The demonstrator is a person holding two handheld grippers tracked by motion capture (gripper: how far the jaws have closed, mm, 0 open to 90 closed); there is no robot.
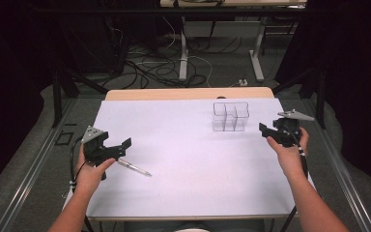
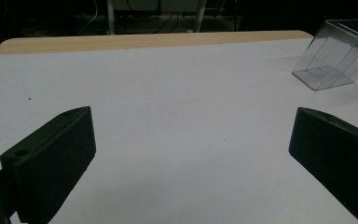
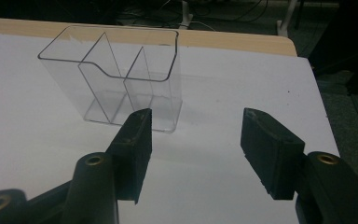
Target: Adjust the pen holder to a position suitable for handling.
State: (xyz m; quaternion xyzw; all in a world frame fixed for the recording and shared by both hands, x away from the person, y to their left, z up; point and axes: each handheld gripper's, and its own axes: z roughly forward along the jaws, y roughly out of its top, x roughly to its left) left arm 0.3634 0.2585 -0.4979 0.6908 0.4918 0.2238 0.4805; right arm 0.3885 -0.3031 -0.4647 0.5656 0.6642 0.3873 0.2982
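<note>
A clear plastic organizer [image 1: 230,116] with three compartments stands upright on the white table [image 1: 188,164], toward the back right. A silver pen [image 1: 134,167] lies flat on the table at the left. My left gripper [image 1: 121,147] hovers just left of and above the pen, open with nothing between its jaws [image 2: 191,154]. My right gripper [image 1: 266,129] is at the table's right edge, open and empty, just right of the organizer [image 3: 116,84]. The organizer's corner [image 2: 338,56] appears far right in the left gripper view.
The table's wooden back edge [image 1: 188,94] borders a grey floor with cables [image 1: 164,67] and white desk legs [image 1: 257,60]. Dark curtains hang at both sides. A metal rail [image 1: 34,169] runs along the floor at the left.
</note>
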